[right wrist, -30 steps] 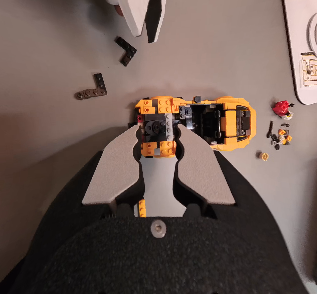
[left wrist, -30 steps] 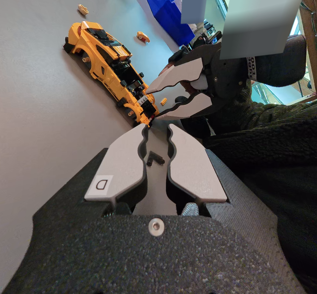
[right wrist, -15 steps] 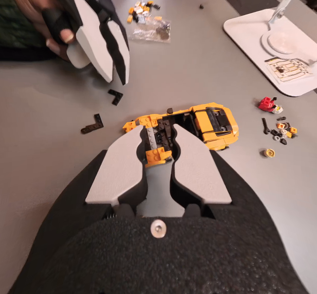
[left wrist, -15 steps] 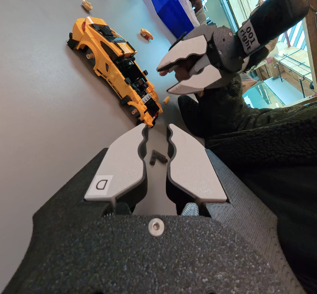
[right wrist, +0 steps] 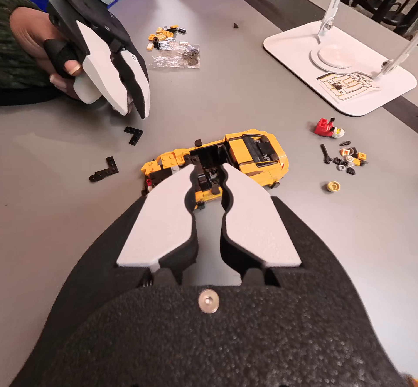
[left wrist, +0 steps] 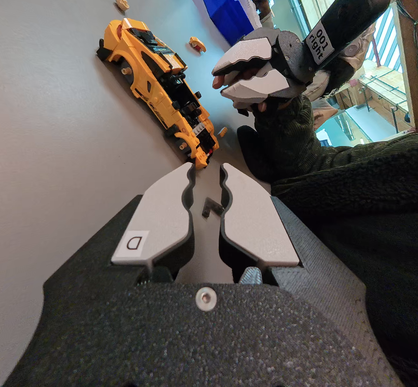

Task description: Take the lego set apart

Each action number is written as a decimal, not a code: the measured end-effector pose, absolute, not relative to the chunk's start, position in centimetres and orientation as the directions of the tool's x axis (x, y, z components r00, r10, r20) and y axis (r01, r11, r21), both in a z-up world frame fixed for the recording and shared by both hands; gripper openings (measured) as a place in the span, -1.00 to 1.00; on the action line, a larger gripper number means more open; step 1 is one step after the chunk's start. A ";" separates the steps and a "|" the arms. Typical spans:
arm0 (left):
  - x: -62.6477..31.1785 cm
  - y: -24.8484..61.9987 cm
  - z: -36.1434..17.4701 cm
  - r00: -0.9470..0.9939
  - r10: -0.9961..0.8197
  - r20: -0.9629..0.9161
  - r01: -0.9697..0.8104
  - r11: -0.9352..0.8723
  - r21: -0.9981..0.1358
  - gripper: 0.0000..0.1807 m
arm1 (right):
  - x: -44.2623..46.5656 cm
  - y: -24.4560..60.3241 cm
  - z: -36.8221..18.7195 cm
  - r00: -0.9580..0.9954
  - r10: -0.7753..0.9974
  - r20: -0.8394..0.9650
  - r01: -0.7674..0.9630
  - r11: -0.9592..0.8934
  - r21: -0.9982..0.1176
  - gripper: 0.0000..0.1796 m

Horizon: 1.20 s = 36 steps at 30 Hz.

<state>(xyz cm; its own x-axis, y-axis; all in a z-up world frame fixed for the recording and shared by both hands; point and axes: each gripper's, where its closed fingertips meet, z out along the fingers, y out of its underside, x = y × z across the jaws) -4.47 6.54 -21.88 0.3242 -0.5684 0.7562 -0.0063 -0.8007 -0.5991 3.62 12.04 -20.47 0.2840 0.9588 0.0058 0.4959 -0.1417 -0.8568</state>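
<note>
Yellow-and-black brick-built lego car (left wrist: pixel 156 91) lies on your grey worktop (left wrist: pixel 49 127), ahead of your left gripper (left wrist: pixel 206 168), jaws parted and empty over a black L-shaped plate (left wrist: pixel 211 209). From the right wrist, your right gripper (right wrist: pixel 208 168) hovers apart, empty, above the car's open cabin; pinching there could scatter loose bricks.
</note>
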 end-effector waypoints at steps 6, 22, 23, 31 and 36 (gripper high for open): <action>-4.5 6.5 -21.9 0.324 -0.569 0.756 -0.008 -0.801 -0.599 -0.79 | 4.1 12.3 -20.6 0.298 0.954 0.020 0.502 -0.139 -0.854 -0.84; -4.7 6.9 -21.7 0.310 -0.560 0.768 0.021 -0.804 -0.594 -0.79 | 3.6 10.5 -22.3 0.197 0.980 -0.016 0.541 -0.122 -0.832 -0.86; -4.7 7.0 -21.6 0.310 -0.566 0.763 0.024 -0.798 -0.602 -0.80 | 3.5 10.3 -22.4 0.190 0.982 -0.018 0.545 -0.121 -0.830 -0.86; -5.8 8.1 -19.8 0.326 -0.628 0.707 0.094 -0.722 -0.685 -0.84 | 2.8 8.5 -23.3 0.097 0.995 0.002 0.608 -0.058 -0.792 -0.86; -6.7 8.7 -18.7 0.333 -0.639 0.693 0.148 -0.690 -0.708 -0.85 | 2.9 8.5 -23.7 0.092 0.995 0.025 0.641 -0.040 -0.766 -0.86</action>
